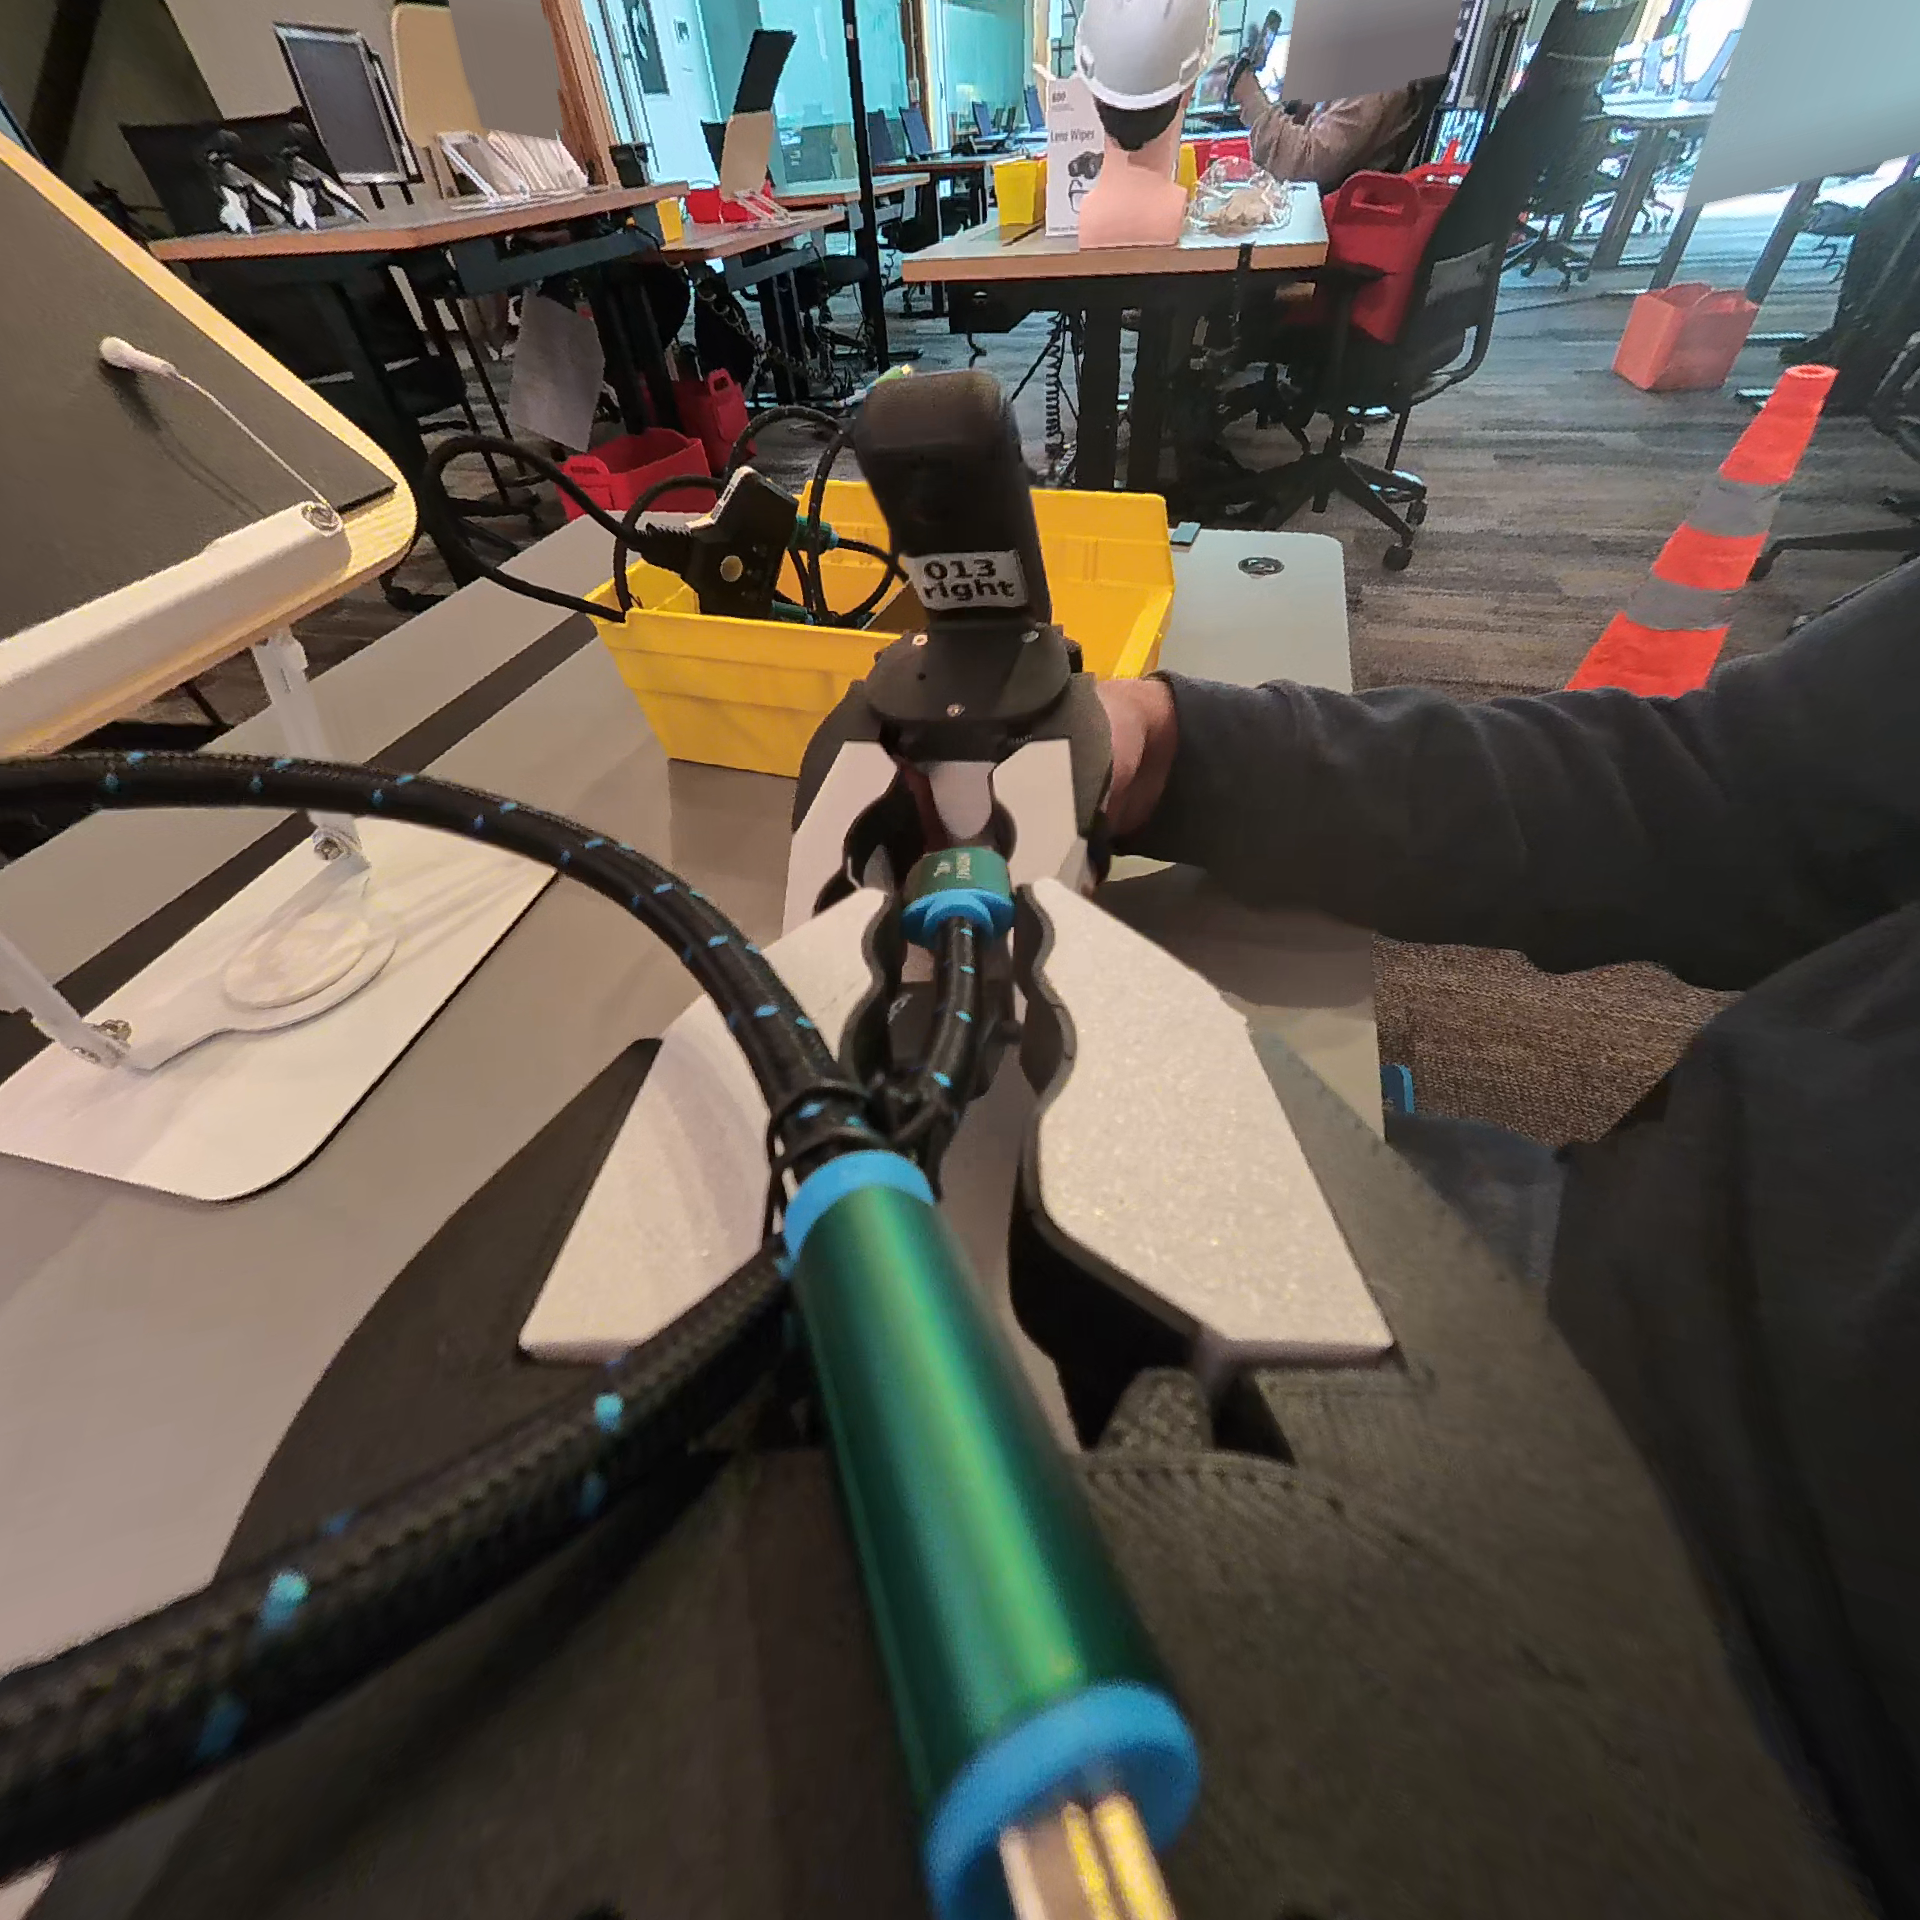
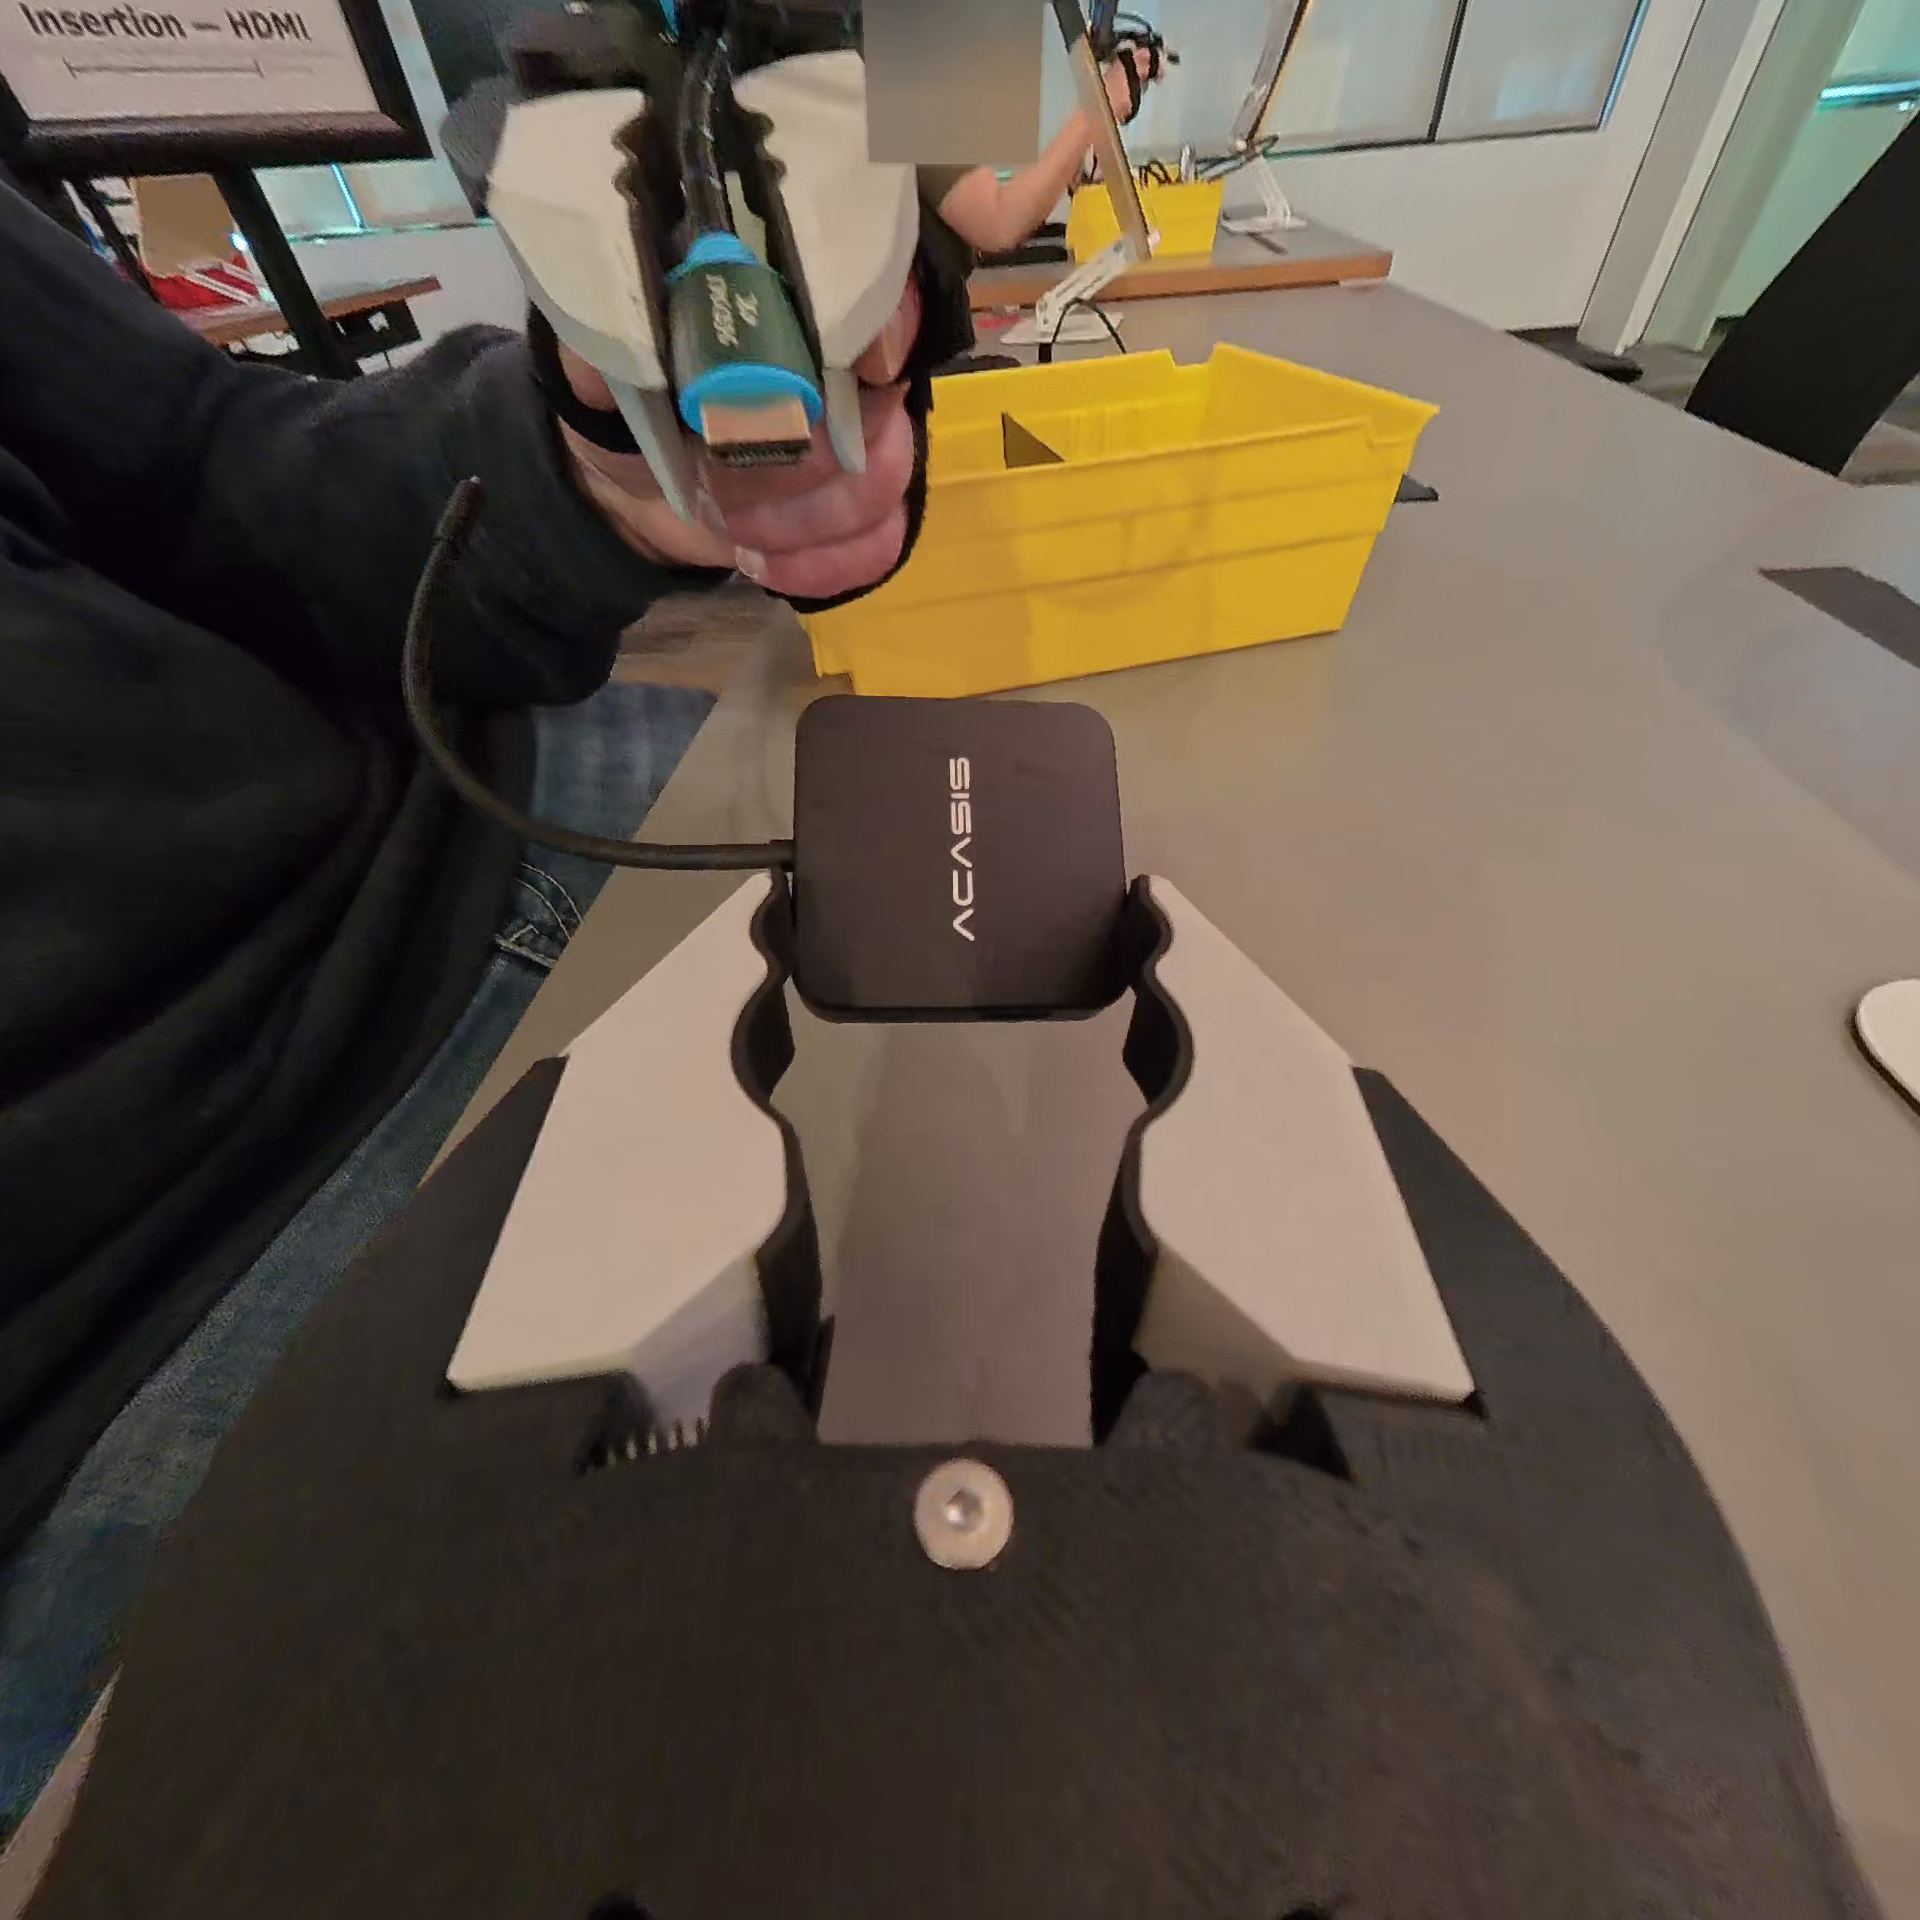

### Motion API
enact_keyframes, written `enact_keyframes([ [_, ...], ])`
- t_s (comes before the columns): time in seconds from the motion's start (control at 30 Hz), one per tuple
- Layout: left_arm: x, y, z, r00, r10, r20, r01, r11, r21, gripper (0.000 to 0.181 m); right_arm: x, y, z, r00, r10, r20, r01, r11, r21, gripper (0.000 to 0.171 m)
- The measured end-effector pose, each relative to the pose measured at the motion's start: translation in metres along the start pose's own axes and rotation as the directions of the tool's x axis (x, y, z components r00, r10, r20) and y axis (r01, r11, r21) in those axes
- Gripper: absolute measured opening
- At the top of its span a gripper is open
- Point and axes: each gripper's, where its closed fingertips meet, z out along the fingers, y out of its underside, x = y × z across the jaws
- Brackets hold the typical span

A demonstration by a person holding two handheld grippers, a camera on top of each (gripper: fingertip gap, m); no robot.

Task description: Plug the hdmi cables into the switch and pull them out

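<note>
In the right wrist view my right gripper is shut on a black square switch, held low over the grey table. A thin black lead runs left from the switch. My left gripper is above and behind the switch, shut on a green HDMI plug with blue rings. The plug's gold tip points toward the switch and is apart from it. In the left wrist view my left gripper grips that plug, facing the right gripper. The braided black cable loops left, and its other green plug lies close to the camera.
A yellow bin stands on the table just beyond the switch; in the left wrist view the bin holds black cables. A tilted board on a white stand is at the left. The table edge, a dark sleeve and an orange cone are nearby.
</note>
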Motion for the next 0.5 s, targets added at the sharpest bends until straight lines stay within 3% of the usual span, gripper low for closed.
enact_keyframes([
  [0.5, -0.015, 0.009, -0.002, 0.999, -0.039, 0.037, 0.04, 0.999, -0.008, 0.02, -0.007, -0.019, -0.008, 1.0, -0.012, 0.026, 0.009, 0.994, 0.109, 0.062],
])
